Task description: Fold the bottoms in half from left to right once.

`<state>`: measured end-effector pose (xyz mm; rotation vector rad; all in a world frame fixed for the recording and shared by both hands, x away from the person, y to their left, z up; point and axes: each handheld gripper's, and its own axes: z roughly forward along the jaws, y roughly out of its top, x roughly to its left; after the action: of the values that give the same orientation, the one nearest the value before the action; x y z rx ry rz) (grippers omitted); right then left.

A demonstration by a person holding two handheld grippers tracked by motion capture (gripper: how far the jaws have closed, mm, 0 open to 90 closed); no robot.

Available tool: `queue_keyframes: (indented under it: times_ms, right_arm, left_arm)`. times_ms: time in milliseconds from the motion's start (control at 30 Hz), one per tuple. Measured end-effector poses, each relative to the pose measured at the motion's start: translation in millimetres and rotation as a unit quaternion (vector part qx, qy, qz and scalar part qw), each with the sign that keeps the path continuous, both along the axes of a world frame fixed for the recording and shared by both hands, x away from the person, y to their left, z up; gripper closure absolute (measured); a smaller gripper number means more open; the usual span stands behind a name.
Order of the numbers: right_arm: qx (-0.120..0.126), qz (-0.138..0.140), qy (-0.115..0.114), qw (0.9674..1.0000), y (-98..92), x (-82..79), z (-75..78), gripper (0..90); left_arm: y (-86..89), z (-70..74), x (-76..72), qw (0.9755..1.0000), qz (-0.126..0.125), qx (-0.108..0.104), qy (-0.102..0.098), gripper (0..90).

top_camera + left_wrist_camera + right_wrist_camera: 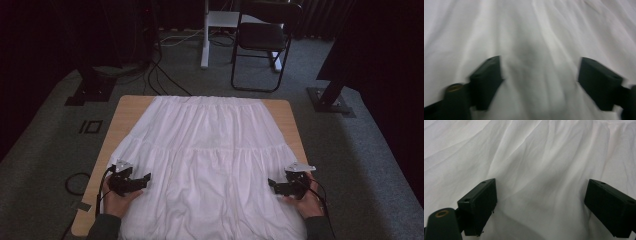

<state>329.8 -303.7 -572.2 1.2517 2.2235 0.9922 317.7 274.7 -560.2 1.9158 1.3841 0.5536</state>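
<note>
A white tiered skirt (205, 155) lies spread flat over the wooden table (126, 107), waistband at the far edge and hem toward me. My left gripper (145, 178) hovers over the skirt's near left part and points right, jaws open with nothing between them. My right gripper (272, 184) sits over the near right part and points left, also open and empty. In the left gripper view, wrinkled white cloth (536, 50) lies between and beyond the spread jaws of the left gripper (540, 75). The right gripper view shows the same folded fabric (536, 170) beyond the wide-set jaws of the right gripper (541, 197).
Bare table shows as strips at the far corners and along both sides. A black folding chair (262, 37) and a white stand (206, 35) stand on the grey carpet beyond the table. Cables (160, 75) run across the floor at the back left.
</note>
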Motion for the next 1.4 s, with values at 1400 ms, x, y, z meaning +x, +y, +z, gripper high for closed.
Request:
queue_keyframes:
  times_ms: [1400]
  right_arm:
    - [0.002,0.002,-0.003,1.0000,-0.4,-0.5,0.2,13.4]
  left_arm:
    - [72.8,8.1,-7.6,0.9953,0.081,0.045,0.028,31.5]
